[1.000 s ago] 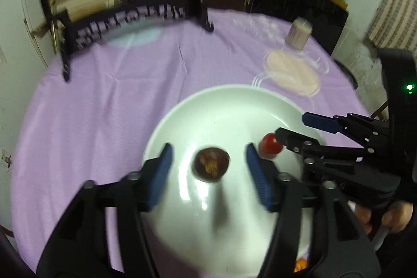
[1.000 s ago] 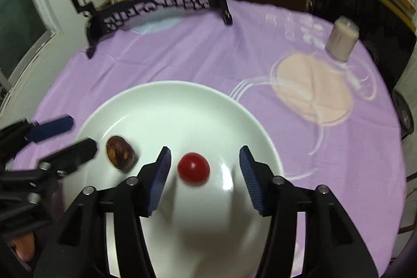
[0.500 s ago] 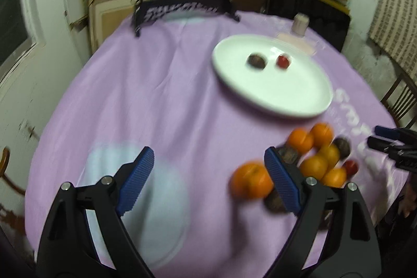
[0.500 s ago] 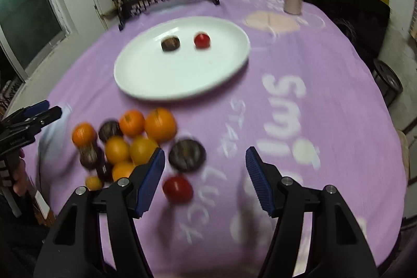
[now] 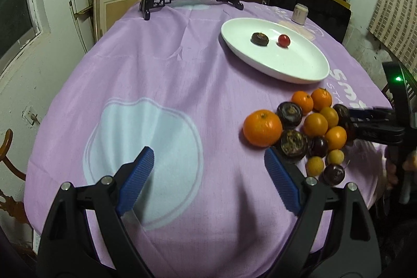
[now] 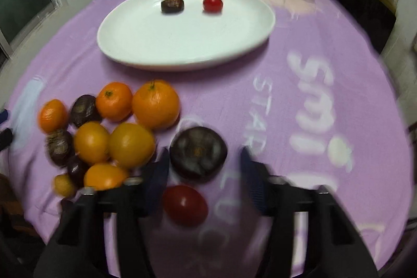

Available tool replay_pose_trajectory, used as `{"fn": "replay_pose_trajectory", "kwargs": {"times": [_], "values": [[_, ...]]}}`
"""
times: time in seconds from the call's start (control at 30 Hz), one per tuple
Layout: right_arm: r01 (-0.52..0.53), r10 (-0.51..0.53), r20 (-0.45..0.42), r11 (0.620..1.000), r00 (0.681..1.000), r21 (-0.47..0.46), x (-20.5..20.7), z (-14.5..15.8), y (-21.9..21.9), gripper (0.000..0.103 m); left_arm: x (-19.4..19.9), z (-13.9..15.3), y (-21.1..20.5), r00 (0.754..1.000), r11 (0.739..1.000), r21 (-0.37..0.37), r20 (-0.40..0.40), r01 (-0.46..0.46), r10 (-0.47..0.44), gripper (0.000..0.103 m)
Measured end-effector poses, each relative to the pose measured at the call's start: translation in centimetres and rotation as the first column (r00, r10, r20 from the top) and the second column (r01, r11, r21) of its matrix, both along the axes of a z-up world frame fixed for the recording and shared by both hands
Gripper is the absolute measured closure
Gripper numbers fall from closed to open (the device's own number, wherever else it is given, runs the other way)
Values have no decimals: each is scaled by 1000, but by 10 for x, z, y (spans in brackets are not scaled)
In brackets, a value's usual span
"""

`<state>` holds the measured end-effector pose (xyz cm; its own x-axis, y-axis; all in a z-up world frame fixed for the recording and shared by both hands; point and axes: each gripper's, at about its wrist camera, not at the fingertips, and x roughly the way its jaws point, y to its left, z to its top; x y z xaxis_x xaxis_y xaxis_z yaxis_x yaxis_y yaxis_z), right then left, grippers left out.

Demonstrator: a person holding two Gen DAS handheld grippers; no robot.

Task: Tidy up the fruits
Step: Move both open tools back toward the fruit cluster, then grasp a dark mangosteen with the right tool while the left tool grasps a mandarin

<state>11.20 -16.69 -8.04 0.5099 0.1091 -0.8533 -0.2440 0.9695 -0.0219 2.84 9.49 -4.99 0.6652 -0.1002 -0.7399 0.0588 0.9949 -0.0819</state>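
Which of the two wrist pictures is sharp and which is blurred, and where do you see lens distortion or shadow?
Left wrist view: sharp, the large orange and white oval plate crisp; fisheye bends the purple tablecloth into a dome, corners dark. Right wrist view: motion-blurred, worst at the right tool and the dark purple round fruit; the plate casts a soft shadow at its near edge.

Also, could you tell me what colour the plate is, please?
Plain white plate, clearest in the right wrist view.

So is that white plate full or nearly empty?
Nearly empty: the white plate holds only a dark fruit and a small red fruit.
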Motion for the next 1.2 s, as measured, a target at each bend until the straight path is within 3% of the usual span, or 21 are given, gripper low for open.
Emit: {"fn": "replay_pose_trajectory", "kwargs": {"times": [0.23,0.37,0.43,0.5,0.57,0.6,0.63,0.97,1.2], "values": [[43,-46,45,997,998,65,-21,29,-18,61,18,-20,-18,998,999,17,-47,38,-37,15],[71,-75,37,991,996,112,-36,36,-36,61,38,-37,-39,993,995,71,-100,73,-66,15],[68,-72,24,988,997,138,-39,37,-39,61,45,-41,-51,993,990,113,-90,82,-72,15],[62,-65,17,986,998,158,-41,36,-39,61,52,-41,-60,992,990,108,-86,96,-87,18],[58,-62,18,985,998,162,-41,37,-37,61,60,-39,-66,990,990,82,-84,119,-112,31],[56,-60,22,985,998,164,-42,38,-36,61,61,-37,-71,989,988,78,-75,131,-125,51],[54,-59,25,984,998,167,-43,39,-36,61,61,-36,-74,988,987,77,-72,140,-134,59],[27,-35,37,982,999,186,-45,42,-30,61,43,-11,-67,989,989,-21,-35,144,-145,59],[3,-11,38,979,999,202,-40,44,-25,61,41,6,-68,986,985,-49,-12,165,-166,59]]}}
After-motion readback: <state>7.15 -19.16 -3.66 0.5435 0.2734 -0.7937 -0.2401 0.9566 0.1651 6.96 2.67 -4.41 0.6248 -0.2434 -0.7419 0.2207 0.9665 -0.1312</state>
